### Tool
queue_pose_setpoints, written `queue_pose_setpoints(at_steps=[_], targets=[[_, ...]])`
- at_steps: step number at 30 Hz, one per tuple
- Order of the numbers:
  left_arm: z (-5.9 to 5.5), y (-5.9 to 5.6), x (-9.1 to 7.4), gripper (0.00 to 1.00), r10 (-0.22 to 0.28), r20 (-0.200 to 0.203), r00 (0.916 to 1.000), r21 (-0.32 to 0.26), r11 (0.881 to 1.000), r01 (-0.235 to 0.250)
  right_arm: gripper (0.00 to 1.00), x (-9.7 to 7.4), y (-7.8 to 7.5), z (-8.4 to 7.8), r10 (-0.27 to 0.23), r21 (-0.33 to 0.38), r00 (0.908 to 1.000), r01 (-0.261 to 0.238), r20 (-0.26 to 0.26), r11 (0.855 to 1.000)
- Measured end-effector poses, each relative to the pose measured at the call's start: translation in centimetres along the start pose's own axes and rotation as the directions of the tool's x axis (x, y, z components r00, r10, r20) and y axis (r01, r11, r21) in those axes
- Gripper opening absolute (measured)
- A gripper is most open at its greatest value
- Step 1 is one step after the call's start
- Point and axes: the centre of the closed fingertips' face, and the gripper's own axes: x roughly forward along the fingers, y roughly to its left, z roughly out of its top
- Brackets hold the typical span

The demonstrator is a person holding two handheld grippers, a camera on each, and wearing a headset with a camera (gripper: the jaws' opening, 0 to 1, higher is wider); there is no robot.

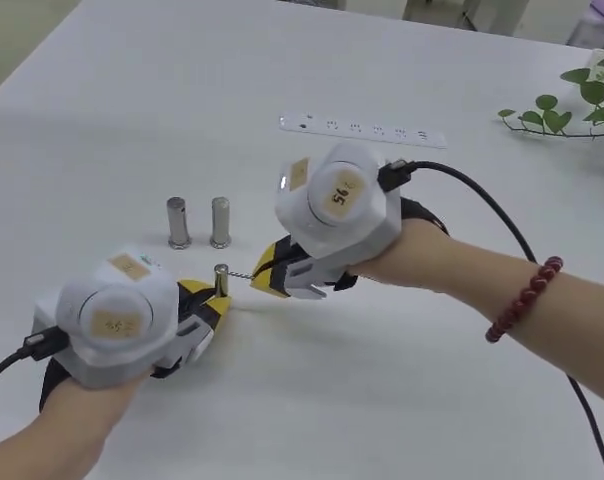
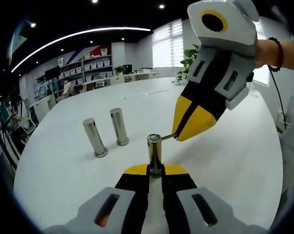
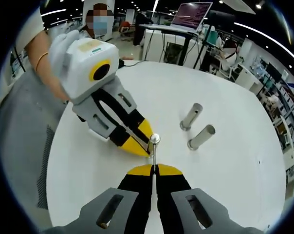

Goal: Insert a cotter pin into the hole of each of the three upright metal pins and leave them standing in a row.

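My left gripper (image 1: 214, 302) (image 2: 155, 170) is shut on the base of an upright metal pin (image 1: 221, 277) (image 2: 154, 152) standing on the white table (image 1: 382, 380). My right gripper (image 1: 261, 276) (image 3: 155, 169) is shut on a thin cotter pin (image 1: 240, 274) (image 3: 154, 157) (image 2: 168, 137). The cotter pin's tip meets the head of the held pin (image 3: 155, 139); I cannot tell how far it sits in the hole. Two more metal pins (image 1: 178, 221) (image 1: 220, 221) stand side by side just behind, both free (image 2: 94, 137) (image 2: 119, 126) (image 3: 191, 116) (image 3: 201, 137).
A white power strip (image 1: 363, 128) lies at the back of the table. Green plant stems (image 1: 572, 108) reach in from the far right. A black cable (image 1: 502, 215) trails from the right gripper, and another cable (image 1: 2, 365) leaves the left one.
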Motion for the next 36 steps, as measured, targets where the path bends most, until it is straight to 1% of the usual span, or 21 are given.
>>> queue_pose_setpoints(at_steps=[6,11,14,25,36], targets=[[0.0,-0.1,0.0,0.07,0.0,-0.001,1.0,0.0,1.0,0.0,0.02,0.1,0.0,0.3,0.003,-0.04,1.0,-0.003,-0.009,0.999],[0.0,-0.1,0.0,0.07,0.001,0.0,1.0,-0.005,1.0,-0.001,0.02,0.2,-0.1,0.5,0.005,-0.051,0.9999,-0.006,-0.011,0.999],[0.0,-0.1,0.0,0.07,0.002,-0.001,1.0,0.001,1.0,-0.002,0.02,0.2,0.0,0.8,0.006,-0.058,0.9999,-0.007,-0.01,0.998],[0.0,-0.2,0.0,0.07,0.003,-0.001,1.0,0.003,1.0,-0.003,0.02,0.5,0.0,1.4,0.009,-0.07,0.9999,-0.009,-0.009,0.998],[0.0,-0.3,0.0,0.07,0.021,-0.007,0.9998,0.018,1.0,-0.021,0.03,0.8,0.2,2.0,0.005,-0.083,1.0,-0.005,0.004,0.997]])
